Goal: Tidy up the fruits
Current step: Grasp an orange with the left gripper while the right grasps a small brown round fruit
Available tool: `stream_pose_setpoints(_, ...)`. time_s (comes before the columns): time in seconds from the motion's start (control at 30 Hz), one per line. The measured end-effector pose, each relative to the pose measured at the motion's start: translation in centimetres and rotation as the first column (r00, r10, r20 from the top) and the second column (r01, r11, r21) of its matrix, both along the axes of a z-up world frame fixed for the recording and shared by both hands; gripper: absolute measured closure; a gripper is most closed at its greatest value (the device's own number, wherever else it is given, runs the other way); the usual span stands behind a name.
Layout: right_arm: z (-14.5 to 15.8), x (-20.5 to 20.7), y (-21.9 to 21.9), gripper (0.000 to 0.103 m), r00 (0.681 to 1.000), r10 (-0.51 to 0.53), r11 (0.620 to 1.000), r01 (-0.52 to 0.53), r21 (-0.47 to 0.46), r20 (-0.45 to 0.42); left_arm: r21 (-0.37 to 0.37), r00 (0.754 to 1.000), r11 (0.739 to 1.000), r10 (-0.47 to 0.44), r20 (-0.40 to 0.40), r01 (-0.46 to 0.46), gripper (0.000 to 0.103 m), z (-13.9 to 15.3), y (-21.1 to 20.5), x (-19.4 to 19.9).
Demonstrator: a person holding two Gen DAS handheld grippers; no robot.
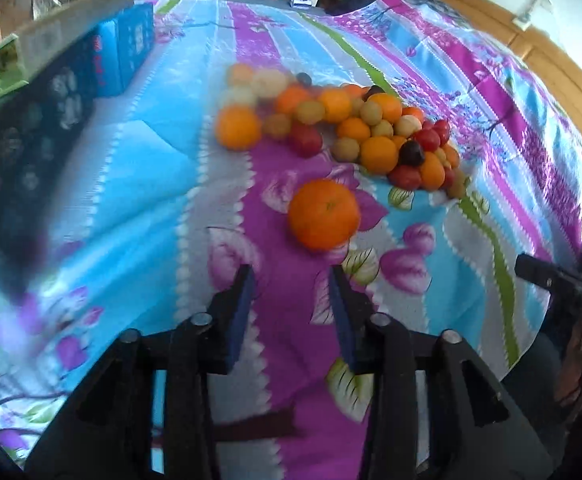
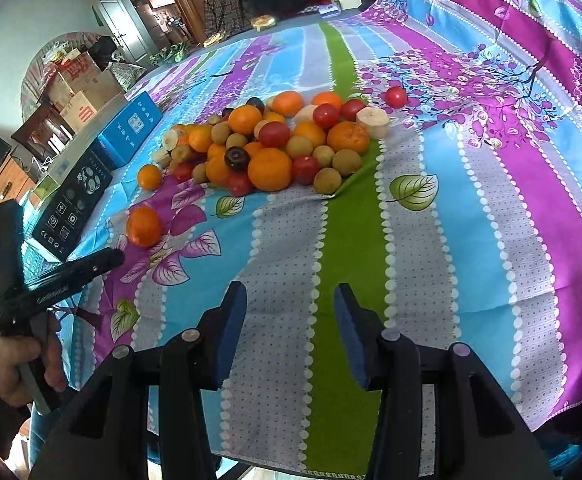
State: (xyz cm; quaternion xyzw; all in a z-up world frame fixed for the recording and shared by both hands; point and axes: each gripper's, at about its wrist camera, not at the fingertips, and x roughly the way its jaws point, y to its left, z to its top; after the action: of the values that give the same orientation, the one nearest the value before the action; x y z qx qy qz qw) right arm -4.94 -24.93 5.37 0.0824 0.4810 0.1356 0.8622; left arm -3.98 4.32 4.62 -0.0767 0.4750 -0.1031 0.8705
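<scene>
Orange, round loose mandarin (image 1: pixel 323 214) lies centre frame before the left gripper (image 1: pixel 293 280), jaws apart and empty; nudged off-centre, it could roll. Right gripper (image 2: pixel 291 296) also gapes empty.

A striped floral cloth (image 2: pixel 423 240) is covering the surface and is carrying a fruit pile (image 2: pixel 275 148), a lone orange (image 2: pixel 144 226) beside it, a black box (image 2: pixel 73 204) and a blue box (image 2: pixel 133 130).

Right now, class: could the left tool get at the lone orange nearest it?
Probably yes. The left tool is open, the lone orange lies just ahead, apart from the fruit pile, with only bare cloth between.
</scene>
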Motion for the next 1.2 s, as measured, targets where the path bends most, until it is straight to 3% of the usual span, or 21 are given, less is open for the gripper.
stream_pose_setpoints(0.33, -0.8, -0.2, 0.3, 0.052, 1.000, 0.014, 1.000, -0.014, 0.000, -0.025, 0.059, 0.997, 0.998, -0.026, 0.072, 0.022, 0.056, -0.4, -1.6, 2.7)
stream_pose_setpoints(0.43, -0.8, -0.1, 0.1, 0.052, 1.000, 0.015, 1.000, -0.015, -0.002, -0.027, 0.055, 0.998, 0.998, -0.029, 0.064, 0.026, 0.042, -1.1, -2.3, 3.8)
stream_pose_setpoints(0.53, -1.0, 0.0, -0.3, 0.052, 0.999, 0.009, 1.000, -0.009, 0.000, -0.031, 0.107, 0.996, 0.994, -0.033, 0.084, 0.024, 0.032, -1.4, -3.0, 4.6)
stream_pose_setpoints(0.63, -1.2, 0.4, -0.5, 0.052, 1.000, 0.010, 1.000, -0.010, 0.000, -0.030, 0.101, 0.996, 0.995, -0.034, 0.088, 0.025, 0.034, -1.5, -3.1, 5.0)
stream_pose_setpoints(0.7, -1.1, 0.8, -0.6, 0.052, 1.000, 0.014, 1.000, -0.014, -0.001, -0.022, 0.080, 0.995, 0.995, -0.059, 0.084, 0.052, 0.052, -1.5, -3.3, 4.9)
stream_pose_setpoints(0.73, -1.1, 1.1, -0.6, 0.052, 1.000, 0.019, 1.000, -0.019, 0.000, -0.015, 0.080, 0.994, 0.995, -0.071, 0.080, 0.065, 0.056, -1.3, -3.5, 4.8)
stream_pose_setpoints(1.0, -1.4, 6.4, -0.3, 0.059, 0.998, 0.033, 0.999, -0.032, -0.023, 0.046, 0.075, 0.996, 0.996, -0.056, 0.071, 0.051, 0.057, -1.1, -3.4, 4.2)
stream_pose_setpoints(1.2, -2.9, 10.4, 0.2, 0.062, 0.999, 0.021, 0.997, -0.019, -0.071, 0.037, 0.064, 0.997, 0.997, -0.052, 0.062, 0.048, 0.057, -1.2, -3.3, 4.7)
